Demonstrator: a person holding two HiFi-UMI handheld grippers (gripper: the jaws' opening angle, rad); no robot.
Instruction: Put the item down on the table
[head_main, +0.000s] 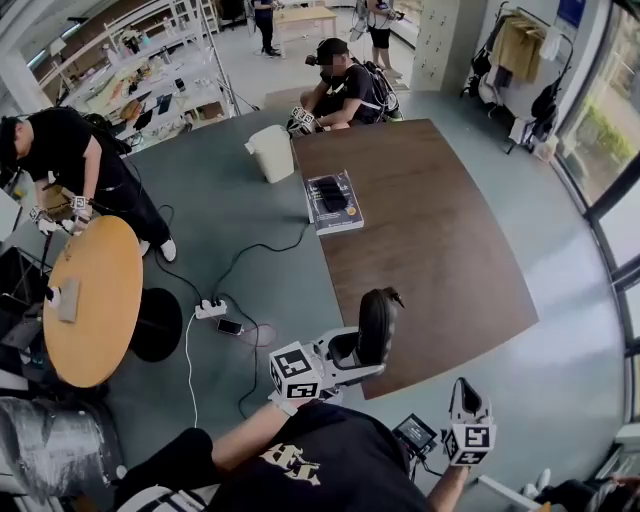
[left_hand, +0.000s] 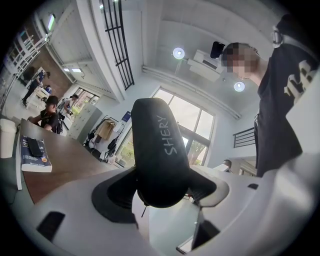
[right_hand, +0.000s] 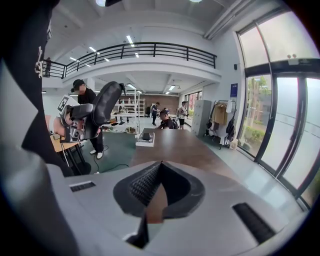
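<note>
A black oblong case (head_main: 377, 322) marked SHERY (left_hand: 159, 145) stands upright in my left gripper (head_main: 368, 352), which is shut on its lower end above the near edge of the brown table (head_main: 430, 230). In the left gripper view the jaws of that gripper (left_hand: 161, 189) press both sides of the case. My right gripper (head_main: 466, 398) hangs low at the right, off the table's near corner. Seen in its own view, the right gripper (right_hand: 159, 169) is shut with nothing in it. The right gripper view also catches the case (right_hand: 106, 102) up at the left.
A book with a dark device on it (head_main: 333, 203) lies at the table's far left edge. A white bin (head_main: 272, 152) stands beside that corner. A round wooden table (head_main: 90, 300), a power strip (head_main: 210, 309) and cables are on the floor at left. People work around the room.
</note>
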